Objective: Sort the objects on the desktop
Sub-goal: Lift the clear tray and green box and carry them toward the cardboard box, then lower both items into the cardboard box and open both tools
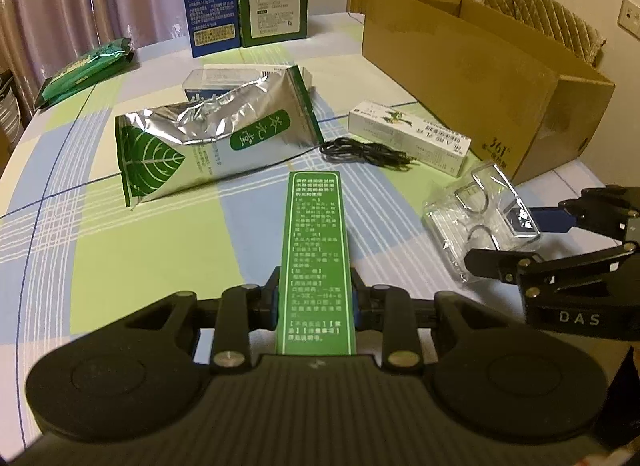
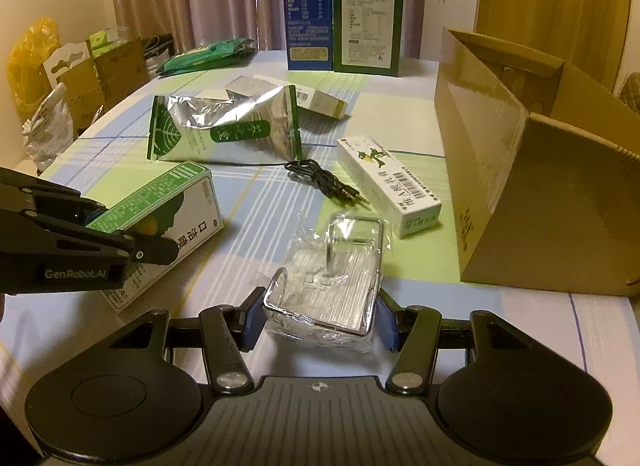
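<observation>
The right gripper (image 2: 320, 320) has the clear plastic packet (image 2: 328, 286), which holds bent wire hooks, between its blue pads (image 2: 386, 324). The right pad lies against the wrap and the left pad sits at its edge, so the jaws look just about closed on it, though I cannot tell how firm the pinch is. The packet rests on the checked tablecloth (image 2: 248, 201), its long axis running away from the gripper, roughly in line with the fingers.

The left gripper (image 1: 314, 302) is clenched on the green-and-white medicine box (image 1: 316, 258), gripping it across its narrow width, with its length pointing forward.

Outward from the packet, the white ointment box (image 2: 390, 185) lies just beyond it to the right, and the coiled black audio cable (image 2: 324, 181) is near it, straight ahead. The open cardboard carton (image 2: 532, 169), likely the sorting bin, stands to the right, nearer the right hand than the left. Further off lies the foil pouch (image 2: 224, 129).
</observation>
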